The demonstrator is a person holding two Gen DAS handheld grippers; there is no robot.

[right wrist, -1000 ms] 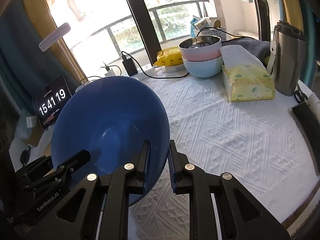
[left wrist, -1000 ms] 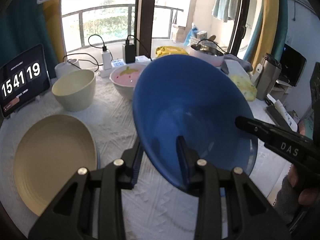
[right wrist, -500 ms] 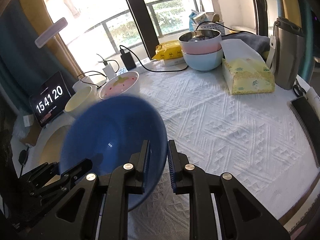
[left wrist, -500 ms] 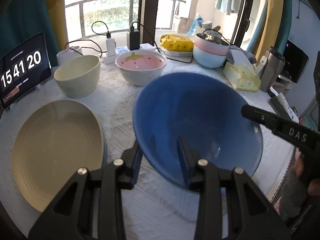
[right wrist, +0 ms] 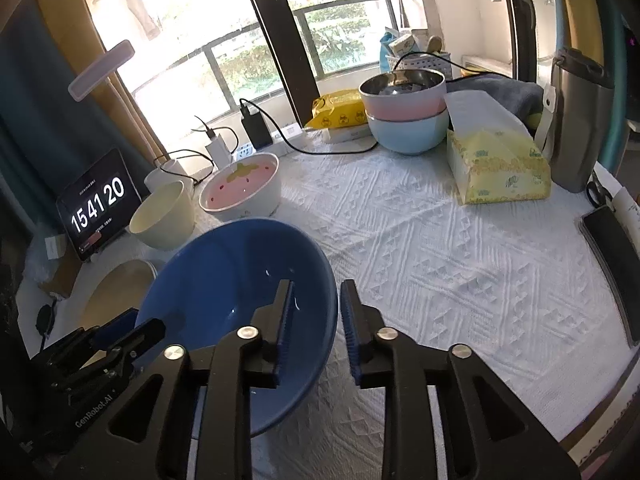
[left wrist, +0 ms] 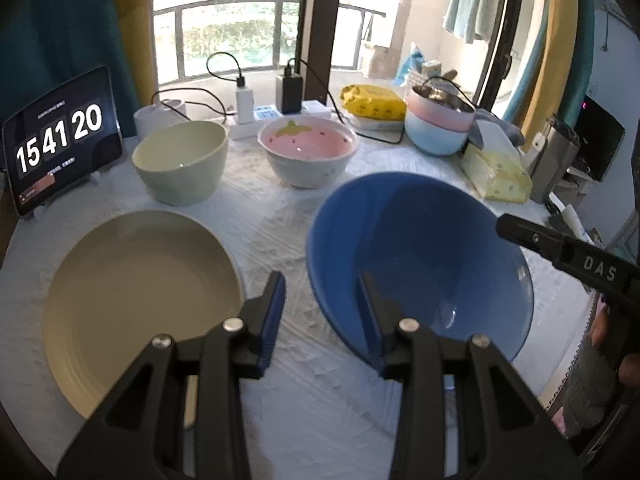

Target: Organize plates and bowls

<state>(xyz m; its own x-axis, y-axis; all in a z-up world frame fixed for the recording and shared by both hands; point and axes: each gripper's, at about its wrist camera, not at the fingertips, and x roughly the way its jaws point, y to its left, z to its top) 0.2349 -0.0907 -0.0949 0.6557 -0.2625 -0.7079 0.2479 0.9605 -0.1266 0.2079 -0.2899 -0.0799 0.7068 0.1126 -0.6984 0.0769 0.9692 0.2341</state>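
Observation:
A big blue bowl [left wrist: 424, 256] sits on the white cloth, also in the right wrist view [right wrist: 240, 280]. My left gripper [left wrist: 322, 312] is open, its fingers straddling the bowl's near left rim. My right gripper [right wrist: 316, 316] is open, its fingers straddling the bowl's right rim. A cream plate [left wrist: 136, 296] lies to the left. A cream bowl [left wrist: 180, 160] and a pink strawberry bowl [left wrist: 308, 152] stand behind. A pink bowl stacked in a light blue bowl [left wrist: 438, 128] stands at the back right.
A clock tablet [left wrist: 60, 140] stands at the far left. Chargers and cables [left wrist: 272, 100] and a yellow packet [left wrist: 372, 100] lie by the window. A tissue box [right wrist: 496, 164], a steel flask [right wrist: 580, 120] and a dark flat object [right wrist: 612, 248] are on the right.
The blue bowl came down from a tilted, lifted hold onto the cloth. Both grippers opened and let go of its rim.

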